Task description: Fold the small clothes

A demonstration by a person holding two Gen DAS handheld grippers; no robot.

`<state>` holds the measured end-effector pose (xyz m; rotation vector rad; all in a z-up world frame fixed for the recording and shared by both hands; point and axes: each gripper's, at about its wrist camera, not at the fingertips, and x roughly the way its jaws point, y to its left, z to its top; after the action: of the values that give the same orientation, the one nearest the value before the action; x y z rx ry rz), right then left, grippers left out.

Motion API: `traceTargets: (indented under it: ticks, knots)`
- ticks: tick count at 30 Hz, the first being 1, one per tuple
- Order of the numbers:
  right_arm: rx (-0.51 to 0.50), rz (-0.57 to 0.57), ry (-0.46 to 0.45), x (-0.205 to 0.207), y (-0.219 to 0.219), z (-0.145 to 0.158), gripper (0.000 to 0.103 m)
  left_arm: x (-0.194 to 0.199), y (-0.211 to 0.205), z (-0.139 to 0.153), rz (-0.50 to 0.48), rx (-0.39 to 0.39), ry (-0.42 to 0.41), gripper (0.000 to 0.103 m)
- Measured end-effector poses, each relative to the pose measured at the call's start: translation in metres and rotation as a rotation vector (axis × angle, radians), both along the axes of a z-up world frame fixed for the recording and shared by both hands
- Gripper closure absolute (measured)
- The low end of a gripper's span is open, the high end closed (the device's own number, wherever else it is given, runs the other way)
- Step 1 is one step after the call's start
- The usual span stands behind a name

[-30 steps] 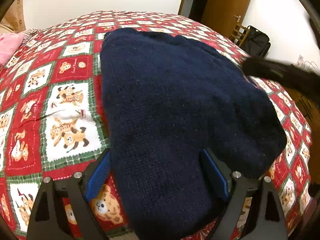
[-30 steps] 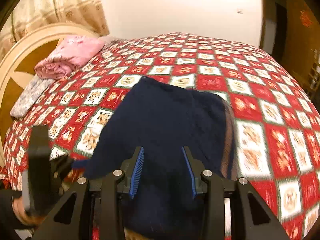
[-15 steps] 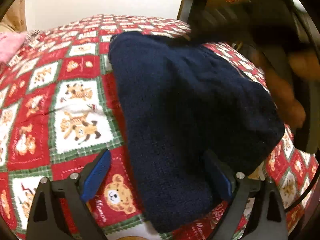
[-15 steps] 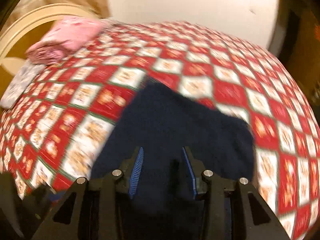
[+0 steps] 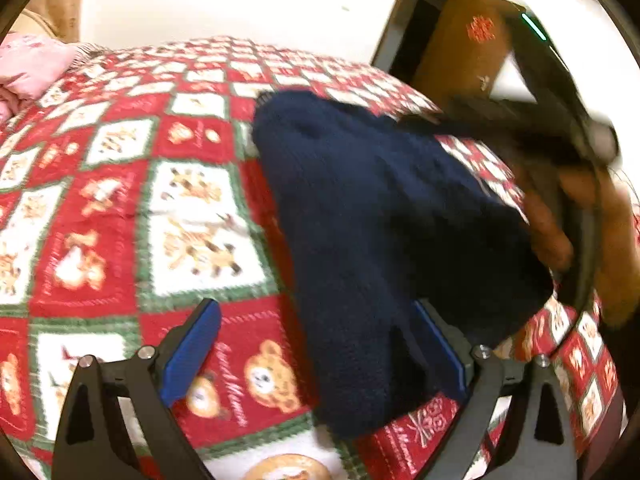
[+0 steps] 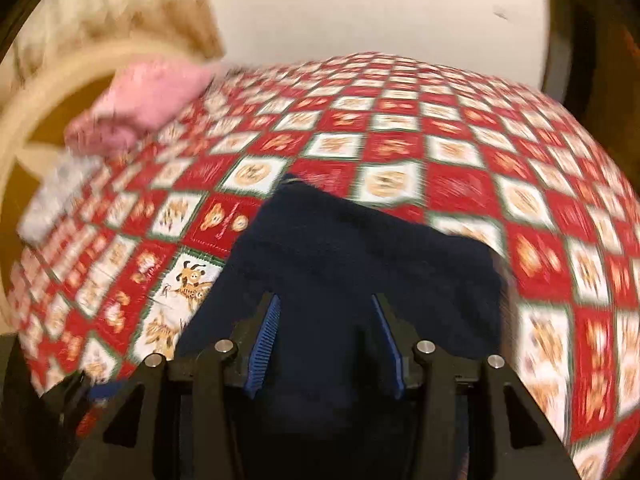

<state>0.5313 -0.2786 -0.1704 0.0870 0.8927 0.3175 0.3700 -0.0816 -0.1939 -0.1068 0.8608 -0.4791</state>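
A folded navy knit sweater (image 5: 384, 232) lies on a red and white bear-pattern bedspread (image 5: 120, 200). My left gripper (image 5: 316, 344) is open, its blue pads wide apart over the sweater's near edge and the bedspread. In the right wrist view the sweater (image 6: 352, 256) fills the lower middle. My right gripper (image 6: 326, 340) is open above the sweater's near part, with nothing held. The hand with the right gripper (image 5: 568, 184) shows at the right of the left wrist view, beside the sweater.
Pink folded bedding (image 6: 148, 100) and a grey item (image 6: 56, 200) lie by the curved wooden headboard (image 6: 24, 152). A brown door (image 5: 460, 52) stands beyond the bed. The bed's near edge (image 5: 280, 460) runs just below my left gripper.
My left gripper has slid left off the sweater, so bedspread now shows between the pads. My right gripper has moved in low over the sweater. Both views are blurred by motion.
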Motion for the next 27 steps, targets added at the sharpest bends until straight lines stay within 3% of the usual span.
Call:
traceTargets:
  ticks: [2, 7, 13, 19, 21, 27]
  knots:
    - [0.042, -0.062, 0.022, -0.008, -0.032, -0.004, 0.043, 0.007, 0.003, 0.006, 0.028, 0.007, -0.010, 0.006]
    - [0.117, -0.132, 0.075, -0.018, -0.076, -0.020, 0.043, 0.037, 0.000, 0.017, 0.084, -0.002, -0.003, 0.006]
    - [0.114, -0.152, 0.124, -0.013, -0.091, -0.043, 0.042, 0.057, -0.026, 0.016, 0.066, 0.074, -0.043, 0.006]
    - [0.110, -0.189, 0.138, -0.003, -0.101, -0.058, 0.026, 0.078, -0.048, 0.007, 0.004, 0.138, -0.031, 0.006]
    - [0.134, -0.199, 0.149, -0.001, -0.105, -0.063, 0.021, 0.081, -0.053, 0.004, -0.012, 0.134, -0.026, 0.005]
    - [0.204, -0.184, 0.141, 0.001, -0.111, -0.072, 0.020, 0.088, -0.054, -0.005, -0.029, 0.116, -0.009, 0.000]
